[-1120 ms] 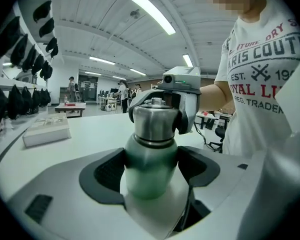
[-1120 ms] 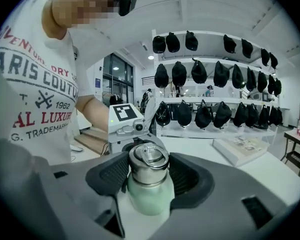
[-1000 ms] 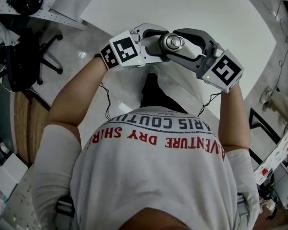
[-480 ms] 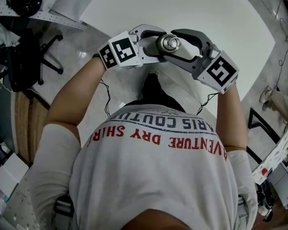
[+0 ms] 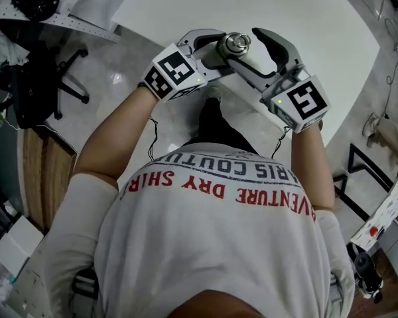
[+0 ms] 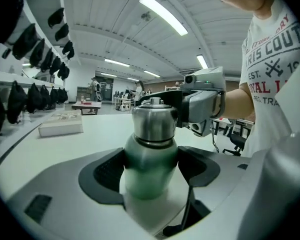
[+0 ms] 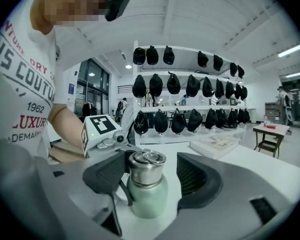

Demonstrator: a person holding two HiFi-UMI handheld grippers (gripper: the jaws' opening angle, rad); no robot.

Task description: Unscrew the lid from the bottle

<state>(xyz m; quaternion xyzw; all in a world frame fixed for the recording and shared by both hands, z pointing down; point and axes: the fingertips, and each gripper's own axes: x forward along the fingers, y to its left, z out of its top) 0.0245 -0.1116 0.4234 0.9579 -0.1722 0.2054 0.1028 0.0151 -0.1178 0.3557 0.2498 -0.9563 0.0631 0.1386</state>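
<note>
Green bottle [image 6: 149, 176] with a steel lid [image 6: 154, 120] sits upright over the near edge of the white table [image 5: 318, 18], close in front of the person. The left gripper [image 6: 150, 168] clamps the bottle's body, both pads pressed on it. The right gripper [image 7: 151, 176] has just been opening its jaws. They stand wide on either side of the lid, gripping nothing.

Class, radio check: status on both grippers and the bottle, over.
Left gripper shut on green bottle. Right gripper just opened, jaws astride steel lid, no grip. Lid still on. Nothing in the way.
</note>
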